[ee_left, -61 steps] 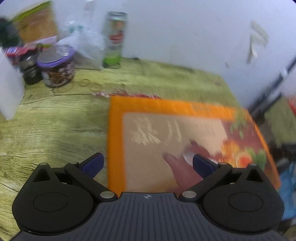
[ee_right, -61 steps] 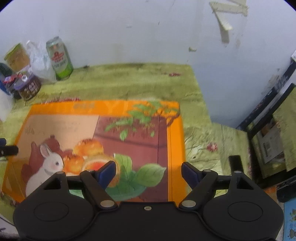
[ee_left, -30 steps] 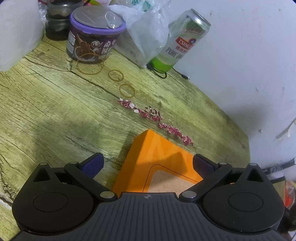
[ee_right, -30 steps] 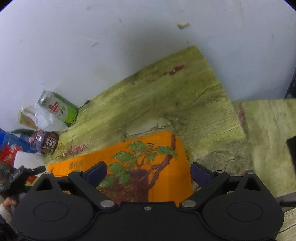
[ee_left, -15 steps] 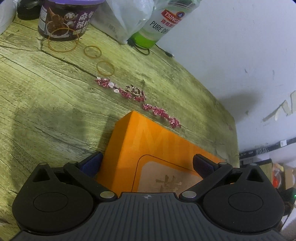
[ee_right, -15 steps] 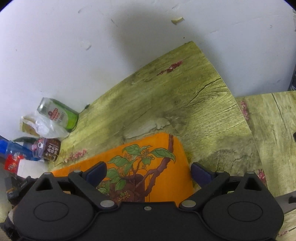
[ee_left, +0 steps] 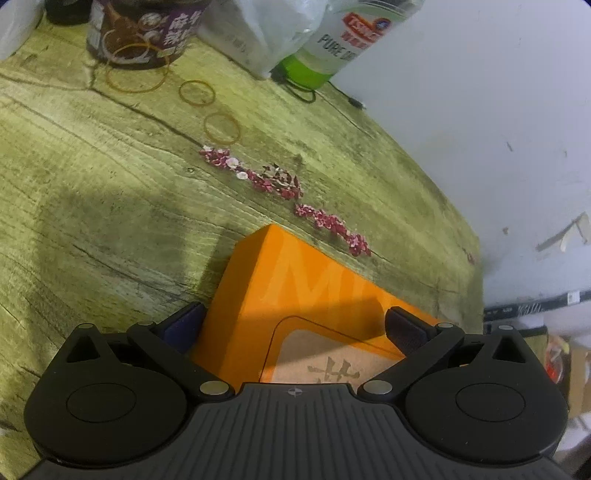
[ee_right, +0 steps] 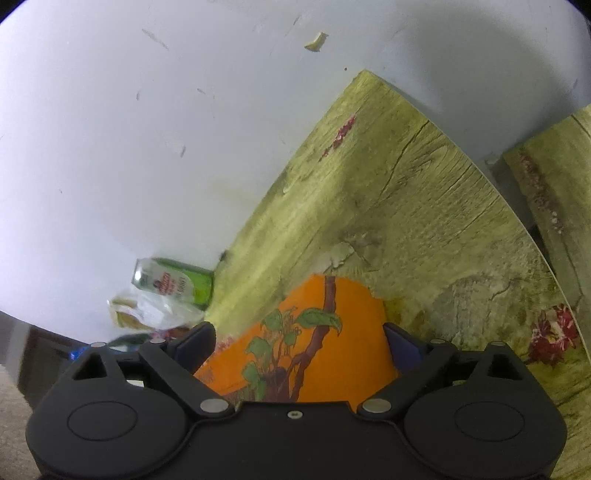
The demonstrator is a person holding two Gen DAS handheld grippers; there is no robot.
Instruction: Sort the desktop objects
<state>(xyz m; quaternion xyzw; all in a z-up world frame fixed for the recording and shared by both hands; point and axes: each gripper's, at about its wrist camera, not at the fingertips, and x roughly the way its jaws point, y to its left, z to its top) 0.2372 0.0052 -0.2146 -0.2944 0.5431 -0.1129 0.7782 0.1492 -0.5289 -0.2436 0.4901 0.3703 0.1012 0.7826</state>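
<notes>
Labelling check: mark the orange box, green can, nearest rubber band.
orange box (ee_left: 295, 280), left wrist view, top face.
green can (ee_right: 177, 282), right wrist view, side label.
rubber band (ee_left: 222, 128), left wrist view, loop.

Both wrist views look down closely (from opposite corners) at one orange box (ee_left: 295, 291).

Ahead of the left jaws the orange box (ee_left: 295, 295) fills the gap corner-first, and beyond that corner the desk (ee_left: 92, 206) lies bare out to the three rubber bands (ee_left: 221, 128). Farther ahead a dark jar (ee_left: 144, 33), a plastic bag (ee_left: 258, 33) and a green can (ee_left: 332, 40) block the way at the wall. Between the right jaws sits the box's other end, with bare desk ahead and to their right as far as the white wall (ee_right: 147, 147).
</notes>
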